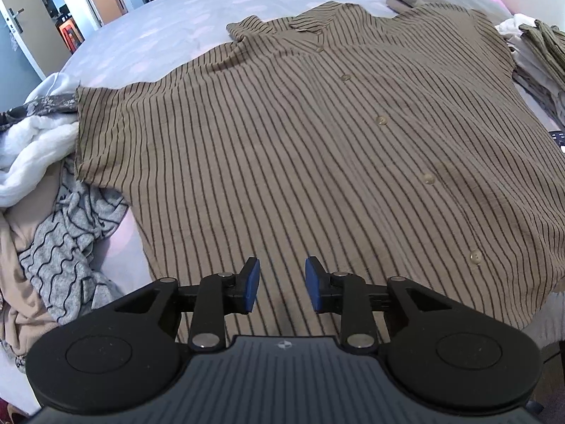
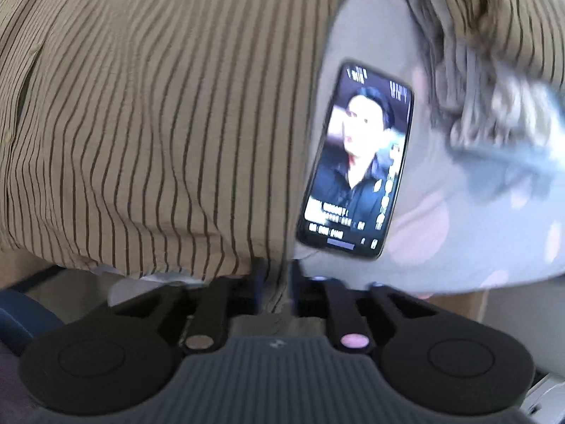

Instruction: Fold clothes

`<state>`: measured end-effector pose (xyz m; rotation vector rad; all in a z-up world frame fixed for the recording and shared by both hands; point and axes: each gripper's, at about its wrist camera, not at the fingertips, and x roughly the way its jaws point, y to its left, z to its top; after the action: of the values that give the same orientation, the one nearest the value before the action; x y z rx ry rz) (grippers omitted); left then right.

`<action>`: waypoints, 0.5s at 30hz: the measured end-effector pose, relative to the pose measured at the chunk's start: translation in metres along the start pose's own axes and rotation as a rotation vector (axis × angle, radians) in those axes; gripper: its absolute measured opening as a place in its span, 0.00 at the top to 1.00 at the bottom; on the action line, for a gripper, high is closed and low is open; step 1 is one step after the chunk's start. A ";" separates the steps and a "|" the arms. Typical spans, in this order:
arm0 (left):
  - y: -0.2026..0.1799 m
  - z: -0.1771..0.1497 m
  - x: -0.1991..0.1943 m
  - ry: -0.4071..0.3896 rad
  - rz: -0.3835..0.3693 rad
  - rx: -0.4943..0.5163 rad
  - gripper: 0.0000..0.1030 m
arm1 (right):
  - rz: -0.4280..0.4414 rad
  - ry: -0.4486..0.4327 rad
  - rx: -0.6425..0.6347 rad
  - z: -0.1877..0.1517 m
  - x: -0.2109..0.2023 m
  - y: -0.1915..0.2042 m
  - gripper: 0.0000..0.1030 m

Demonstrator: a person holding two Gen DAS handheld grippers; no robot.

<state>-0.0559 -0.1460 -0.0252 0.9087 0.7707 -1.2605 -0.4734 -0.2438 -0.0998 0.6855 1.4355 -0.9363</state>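
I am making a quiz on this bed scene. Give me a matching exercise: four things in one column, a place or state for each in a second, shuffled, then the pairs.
Things:
1. striped shirt
2. phone
3. grey wavy-patterned garment
4. left gripper

Places or states:
A. crumpled in the pile beside the shirt's sleeve
B. spread flat on the bed, buttons up
C. jaws apart above the cloth, nothing between them
D. screen lit, lying on the sheet beside the shirt's edge

Pairs: 1-B, 2-D, 3-A, 4-C
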 end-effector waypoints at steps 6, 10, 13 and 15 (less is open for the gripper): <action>0.017 -0.013 -0.005 0.020 0.024 -0.041 0.70 | -0.132 -0.171 -0.148 0.007 -0.027 0.037 0.69; 0.039 -0.022 -0.010 0.019 0.041 -0.098 0.70 | -0.100 -0.295 -0.253 0.016 -0.046 0.067 0.66; 0.053 -0.033 -0.014 0.019 0.079 -0.133 0.70 | -0.078 -0.354 -0.320 0.024 -0.052 0.100 0.65; 0.061 -0.044 -0.017 0.018 0.104 -0.149 0.70 | -0.052 -0.376 -0.346 0.029 -0.054 0.122 0.65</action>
<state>0.0019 -0.0952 -0.0212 0.8290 0.8102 -1.0902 -0.3491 -0.2015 -0.0623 0.2019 1.2383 -0.7809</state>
